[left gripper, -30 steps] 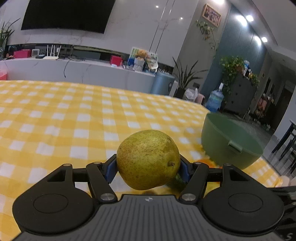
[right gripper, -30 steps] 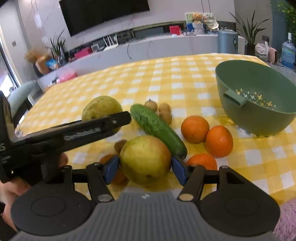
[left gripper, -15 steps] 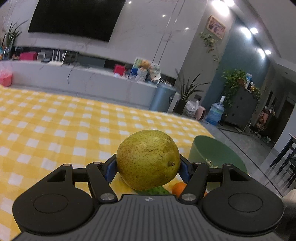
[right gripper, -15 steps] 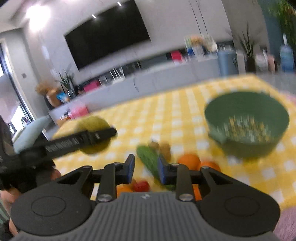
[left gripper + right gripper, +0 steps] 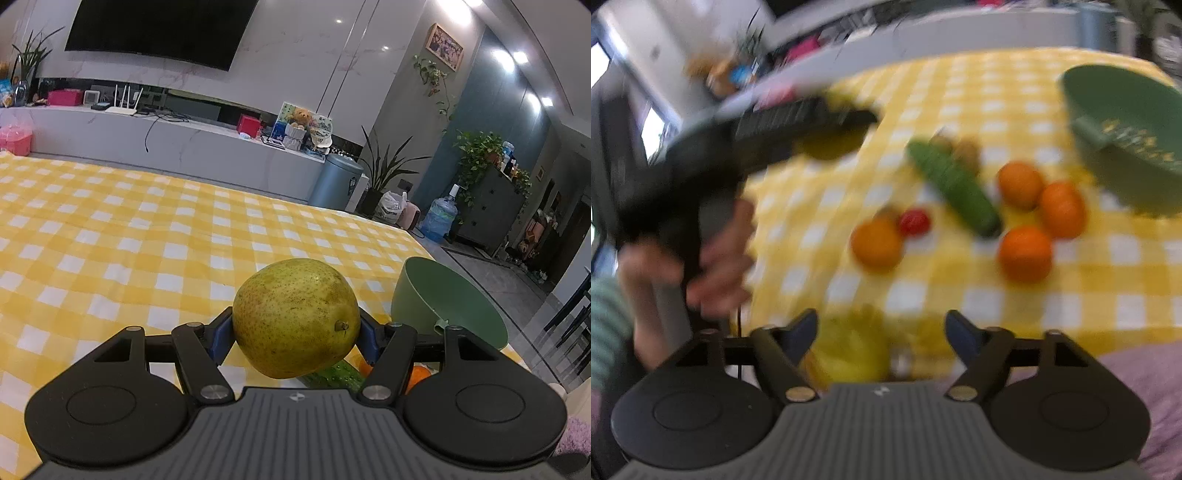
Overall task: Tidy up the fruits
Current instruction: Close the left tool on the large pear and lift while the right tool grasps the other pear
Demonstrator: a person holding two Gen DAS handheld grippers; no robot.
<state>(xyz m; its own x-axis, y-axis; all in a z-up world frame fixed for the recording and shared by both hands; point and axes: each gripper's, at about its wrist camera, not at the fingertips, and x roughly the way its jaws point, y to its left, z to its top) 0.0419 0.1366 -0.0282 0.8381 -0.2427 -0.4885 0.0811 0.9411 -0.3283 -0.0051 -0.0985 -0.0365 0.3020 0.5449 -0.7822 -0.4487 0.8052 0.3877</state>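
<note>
My left gripper (image 5: pixel 295 332) is shut on a speckled yellow-green pear (image 5: pixel 295 317), held above the yellow checked cloth (image 5: pixel 129 240). The right wrist view is blurred; there a hand (image 5: pixel 713 258) holds that left gripper (image 5: pixel 842 122) at upper left. My right gripper (image 5: pixel 881 328) has its jaws opening wide. A blurred yellow thing (image 5: pixel 849 354) lies low between them by the left finger, and no pad presses on it. Beyond lie several oranges (image 5: pixel 1025 253), a cucumber (image 5: pixel 955 188) and a small red fruit (image 5: pixel 915 221).
A green bowl (image 5: pixel 1126 129) (image 5: pixel 443 306) stands at the table's far right. Small brown fruits (image 5: pixel 964 151) sit behind the cucumber. Purple fabric (image 5: pixel 1137 373) lies at the near right table edge. A sideboard (image 5: pixel 184 144) runs beyond the table.
A second ago my right gripper had a pear between its jaws; it then shut empty, and now stands open and tilted down at the table. The left gripper keeps its pear.
</note>
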